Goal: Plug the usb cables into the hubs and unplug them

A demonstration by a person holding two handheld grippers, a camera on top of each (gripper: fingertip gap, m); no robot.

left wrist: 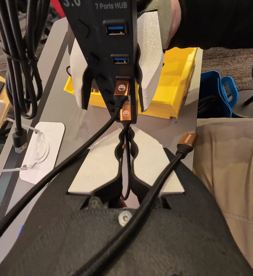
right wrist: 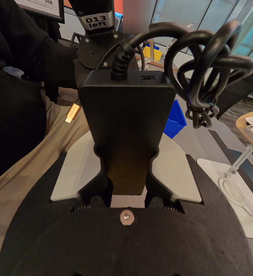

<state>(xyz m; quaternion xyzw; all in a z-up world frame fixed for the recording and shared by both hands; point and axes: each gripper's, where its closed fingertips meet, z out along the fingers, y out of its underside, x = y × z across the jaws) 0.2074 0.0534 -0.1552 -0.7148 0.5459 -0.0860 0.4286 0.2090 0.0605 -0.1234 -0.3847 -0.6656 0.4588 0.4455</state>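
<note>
In the left wrist view the black USB hub (left wrist: 108, 44) hangs upright, gripped at its sides by my right gripper (left wrist: 114, 109) with white pads. One orange USB plug (left wrist: 121, 88) sits in a port. A second orange plug (left wrist: 125, 114) sits at the port below it; how deep it sits I cannot tell. My left gripper (left wrist: 126, 130) is shut on that plug's thin black cable (left wrist: 127, 156). A third orange plug (left wrist: 187, 139) hangs free at the right. In the right wrist view my right gripper (right wrist: 126, 147) is shut on the hub's plain back (right wrist: 125, 112).
The hub's own bundled black cable (left wrist: 18, 59) with its black plug (left wrist: 19, 140) hangs at the left, above a white base plate (left wrist: 48, 134). A yellow bin (left wrist: 167, 89) and a blue bin (left wrist: 215, 92) stand beyond on the grey table (left wrist: 160, 131). A person's beige trouser leg (left wrist: 227, 179) is at the right. Only a small space, under 4 cm, lies between the two pairs of fingers.
</note>
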